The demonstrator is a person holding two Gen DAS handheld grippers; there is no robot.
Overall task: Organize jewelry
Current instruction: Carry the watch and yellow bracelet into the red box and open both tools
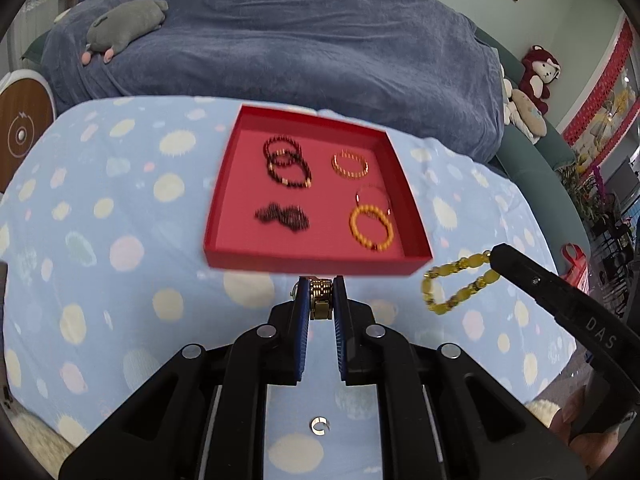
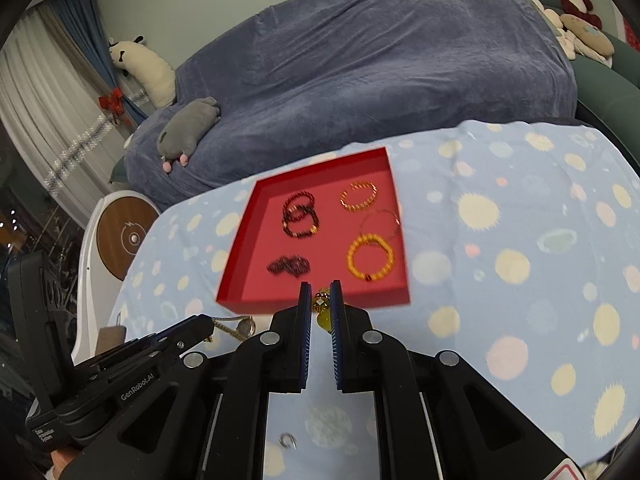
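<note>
Both grippers hold jewelry at the red tray's (image 1: 316, 261) near edge.
Left gripper (image 1: 321, 295) grasps a gold watch band (image 1: 321, 300); right gripper (image 2: 320, 300) grasps a yellow bead bracelet (image 1: 456, 282) hanging lengthwise; six pieces in the tray.

Grey plush toy (image 1: 128, 26) lies on blue blanket (image 1: 300, 40).

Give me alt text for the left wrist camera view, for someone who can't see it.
The left gripper pinches a gold watch band before a red tray of bracelets on a polka-dot cloth. At right, the right gripper dangles a yellow bead bracelet.
</note>
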